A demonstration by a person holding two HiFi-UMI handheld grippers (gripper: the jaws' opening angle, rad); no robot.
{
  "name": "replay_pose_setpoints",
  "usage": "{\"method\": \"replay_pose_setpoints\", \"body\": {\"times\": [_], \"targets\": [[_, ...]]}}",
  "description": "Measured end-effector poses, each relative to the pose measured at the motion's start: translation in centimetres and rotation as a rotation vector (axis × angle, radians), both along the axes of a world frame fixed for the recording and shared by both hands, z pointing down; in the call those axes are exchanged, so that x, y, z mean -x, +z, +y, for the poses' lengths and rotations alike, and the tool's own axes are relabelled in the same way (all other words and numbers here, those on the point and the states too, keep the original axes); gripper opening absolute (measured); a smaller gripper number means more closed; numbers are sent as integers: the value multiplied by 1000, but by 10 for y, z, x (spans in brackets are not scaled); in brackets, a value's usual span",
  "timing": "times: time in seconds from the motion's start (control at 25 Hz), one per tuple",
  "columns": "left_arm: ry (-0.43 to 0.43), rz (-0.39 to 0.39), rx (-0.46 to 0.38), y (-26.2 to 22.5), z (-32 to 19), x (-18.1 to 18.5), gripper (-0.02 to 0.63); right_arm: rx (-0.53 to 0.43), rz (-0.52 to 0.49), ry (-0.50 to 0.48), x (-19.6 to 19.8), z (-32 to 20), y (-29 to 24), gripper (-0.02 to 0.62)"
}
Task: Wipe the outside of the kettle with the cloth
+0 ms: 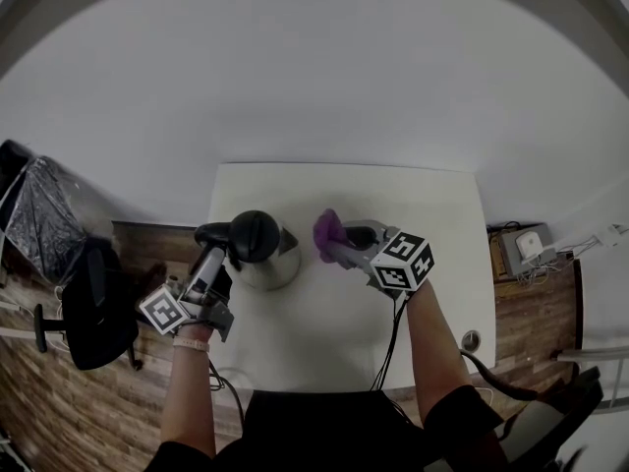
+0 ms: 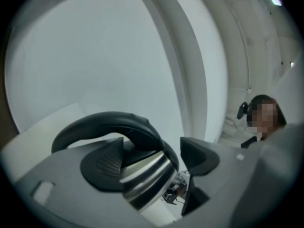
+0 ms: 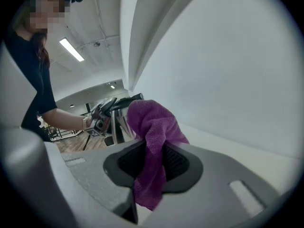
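Observation:
A steel kettle (image 1: 263, 256) with a black lid and black handle stands on the left part of the white table (image 1: 442, 264). My left gripper (image 1: 210, 254) reaches it from the left, jaws wide and shut on the kettle's handle (image 2: 109, 125), above the steel body (image 2: 147, 177). My right gripper (image 1: 339, 246) is shut on a purple cloth (image 1: 327, 231), which it holds in the air just right of the spout, a small gap away. In the right gripper view the cloth (image 3: 152, 127) hangs bunched between the pads, with the kettle (image 3: 116, 122) behind it.
A black office chair (image 1: 93, 308) stands on the wooden floor left of the table. A box with plugs and cables (image 1: 526, 249) lies on the floor to the right. A pale wall rises behind the table's far edge.

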State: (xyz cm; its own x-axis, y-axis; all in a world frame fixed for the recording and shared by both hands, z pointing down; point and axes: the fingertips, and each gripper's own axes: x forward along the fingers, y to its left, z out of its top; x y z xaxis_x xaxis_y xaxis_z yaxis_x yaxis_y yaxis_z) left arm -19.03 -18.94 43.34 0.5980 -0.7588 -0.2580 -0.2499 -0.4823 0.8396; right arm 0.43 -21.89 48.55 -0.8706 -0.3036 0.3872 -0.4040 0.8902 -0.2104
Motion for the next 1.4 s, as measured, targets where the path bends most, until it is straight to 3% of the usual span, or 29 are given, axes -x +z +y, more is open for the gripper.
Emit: {"method": "replay_pose_setpoints", "body": {"times": [0.28,0.48,0.72,1.0,1.4], "targets": [[-5,-7,1,0,1,-1,362,-48,-73,-139,34,-32,-42,93],[-10,-12,3,0,1,-2,362,-36,-65,-262,61,-34,-44,92],[-9,-22,8,0,0,-2,362,17,-142,-357,82,-27,-49,92],[6,-54,16,0,-8,-6,360,91,-201,-377,81,-19,-45,91],[85,-160,-8,5,-12,-54,360,73,-162,-315,24,5,-37,92]]}}
